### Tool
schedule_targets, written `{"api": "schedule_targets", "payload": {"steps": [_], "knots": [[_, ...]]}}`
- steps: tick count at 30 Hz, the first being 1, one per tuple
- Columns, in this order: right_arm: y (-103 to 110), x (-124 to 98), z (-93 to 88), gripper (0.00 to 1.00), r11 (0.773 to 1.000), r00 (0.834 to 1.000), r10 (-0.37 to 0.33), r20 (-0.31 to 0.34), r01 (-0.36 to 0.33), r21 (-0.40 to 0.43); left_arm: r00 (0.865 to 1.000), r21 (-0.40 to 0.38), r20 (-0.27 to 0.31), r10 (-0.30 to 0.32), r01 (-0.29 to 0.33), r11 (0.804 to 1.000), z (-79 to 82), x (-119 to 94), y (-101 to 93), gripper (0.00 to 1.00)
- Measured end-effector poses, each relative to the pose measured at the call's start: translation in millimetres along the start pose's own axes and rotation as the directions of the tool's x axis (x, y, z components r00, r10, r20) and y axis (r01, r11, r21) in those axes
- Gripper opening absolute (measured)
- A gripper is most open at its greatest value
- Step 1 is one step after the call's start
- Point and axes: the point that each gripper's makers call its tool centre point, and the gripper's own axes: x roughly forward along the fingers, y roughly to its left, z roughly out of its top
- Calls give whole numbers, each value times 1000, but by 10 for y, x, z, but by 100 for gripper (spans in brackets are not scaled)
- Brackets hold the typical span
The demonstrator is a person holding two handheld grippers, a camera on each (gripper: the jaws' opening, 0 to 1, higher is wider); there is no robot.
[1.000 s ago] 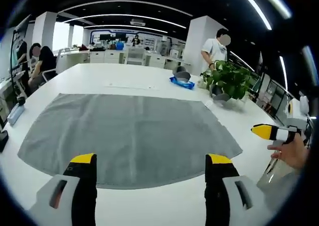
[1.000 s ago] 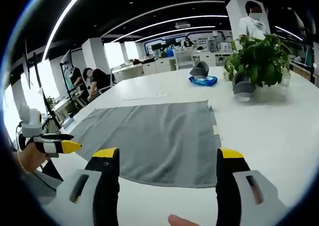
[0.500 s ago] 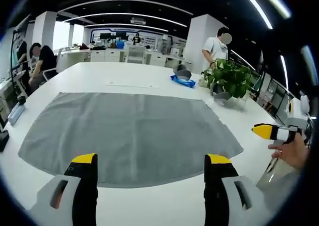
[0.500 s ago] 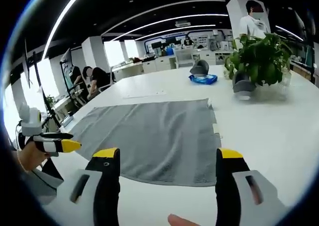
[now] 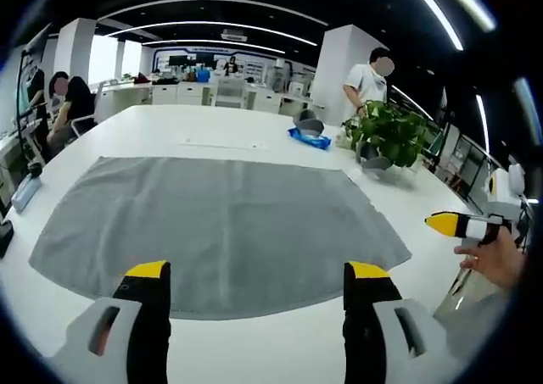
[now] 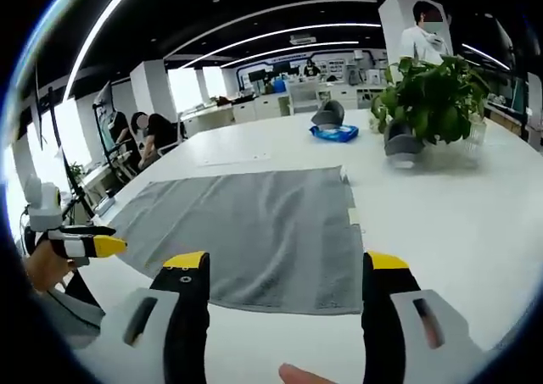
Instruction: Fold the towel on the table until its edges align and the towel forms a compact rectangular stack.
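Towel (image 5: pixel 225 231) lies flat on the table (image 5: pixel 212 125), its near edge just ahead of both claws. Left claw (image 5: pixel 250 275) and right claw (image 6: pixel 284 264) hover spread wide, gripping nothing.

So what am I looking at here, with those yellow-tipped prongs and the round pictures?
No robot: a person holds a two-jaw tool in each hand, each carrying a fisheye camera looking along its jaws. In the left gripper view, the left tool is open above the table; the right tool enters from the right, in the person's hand. The right gripper view shows the right tool's own open jaws. A grey towel lies spread flat, unfolded. Beyond it stand a potted plant and a blue packet. Neither tool holds anything.
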Motion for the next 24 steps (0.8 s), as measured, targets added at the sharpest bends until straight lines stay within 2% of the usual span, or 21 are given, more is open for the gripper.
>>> {"api": "schedule_targets", "payload": {"steps": [4, 10, 15, 18, 24], "knots": [[-113, -12, -20, 68, 999, 999, -38, -9, 38, 12, 1000, -7, 2, -17, 17, 1000, 13, 3, -33, 80], [-196, -5, -91, 61, 997, 998, -52, -39, 55, 60, 999, 10, 1, -44, 44, 999, 22, 19, -111, 75], [-243, 27, -249, 43, 996, 991, -46, -128, 55, 70, 998, 50, -1, -66, 66, 997, 18, 13, -190, 71], [-307, 37, -389, 42, 996, 978, -61, -200, 73, 55, 996, 54, -12, -84, 85, 995, 0, 34, -226, 69], [-507, 131, -510, 32, 985, 964, -90, -250, 124, 122, 994, 65, -29, -110, 111, 992, -40, 50, -297, 66]]}}
